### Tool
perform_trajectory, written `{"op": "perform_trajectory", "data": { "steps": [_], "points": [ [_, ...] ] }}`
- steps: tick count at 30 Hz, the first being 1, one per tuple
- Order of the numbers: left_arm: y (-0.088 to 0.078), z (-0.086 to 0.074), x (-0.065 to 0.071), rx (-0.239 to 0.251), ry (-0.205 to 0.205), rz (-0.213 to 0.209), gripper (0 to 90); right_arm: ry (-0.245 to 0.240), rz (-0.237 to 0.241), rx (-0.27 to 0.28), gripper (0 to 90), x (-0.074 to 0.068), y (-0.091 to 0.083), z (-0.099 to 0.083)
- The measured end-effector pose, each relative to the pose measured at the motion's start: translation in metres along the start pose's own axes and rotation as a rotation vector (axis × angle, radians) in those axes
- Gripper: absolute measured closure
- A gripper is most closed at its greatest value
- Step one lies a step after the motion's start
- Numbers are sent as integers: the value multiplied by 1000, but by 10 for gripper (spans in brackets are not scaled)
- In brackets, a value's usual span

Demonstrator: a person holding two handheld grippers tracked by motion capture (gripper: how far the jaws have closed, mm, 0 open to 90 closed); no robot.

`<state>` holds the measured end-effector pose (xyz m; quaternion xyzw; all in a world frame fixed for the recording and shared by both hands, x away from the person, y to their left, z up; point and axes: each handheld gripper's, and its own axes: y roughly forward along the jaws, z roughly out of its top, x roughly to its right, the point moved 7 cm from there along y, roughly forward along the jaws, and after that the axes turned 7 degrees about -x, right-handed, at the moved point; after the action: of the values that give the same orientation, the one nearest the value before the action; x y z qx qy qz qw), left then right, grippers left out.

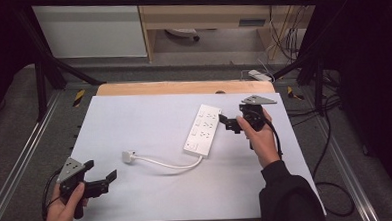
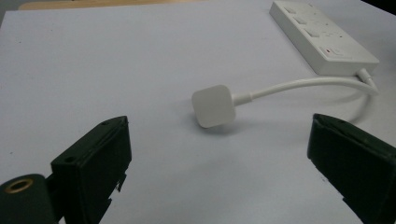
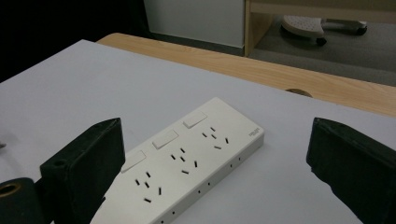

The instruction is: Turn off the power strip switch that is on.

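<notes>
A white power strip (image 1: 203, 130) lies flat, right of the middle of the white mat (image 1: 134, 118). Its white cable (image 1: 171, 164) curves left and ends in a square white plug (image 1: 128, 155) lying on the mat. My left gripper (image 1: 100, 170) is open near the mat's front left corner. In the left gripper view the plug (image 2: 214, 105) lies ahead between the wide-apart jaws of my left gripper (image 2: 217, 135), untouched. My right gripper (image 1: 228, 124) is open just right of the strip. In the right gripper view the power strip (image 3: 187, 163), with several sockets and switches, lies ahead of my right gripper (image 3: 212, 126).
The mat covers a wooden table whose bare far edge (image 1: 183, 87) has a cable hole (image 3: 299, 92). Black frame posts (image 1: 42, 77) stand at both sides. Cables (image 1: 330, 134) and another power strip (image 1: 260, 75) lie on the floor to the right and behind.
</notes>
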<state>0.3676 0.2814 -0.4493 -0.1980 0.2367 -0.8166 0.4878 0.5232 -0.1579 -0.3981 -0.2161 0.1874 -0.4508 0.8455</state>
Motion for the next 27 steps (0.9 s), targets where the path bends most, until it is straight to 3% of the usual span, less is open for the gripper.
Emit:
{"op": "perform_trajectory", "data": {
  "steps": [13, 19, 27],
  "points": [
    [-3, 0, -1, 11, -4, 3, 62, -23, -77, 88, 48, 16, -63, -25],
    [-6, -1, -3, 15, -5, 6, 62, -22, -103, 117, 36, 22, -77, -39],
    [-7, -2, -6, 19, -16, 10, 61, -4, -125, 118, 34, 30, -89, -62]
  ]
}}
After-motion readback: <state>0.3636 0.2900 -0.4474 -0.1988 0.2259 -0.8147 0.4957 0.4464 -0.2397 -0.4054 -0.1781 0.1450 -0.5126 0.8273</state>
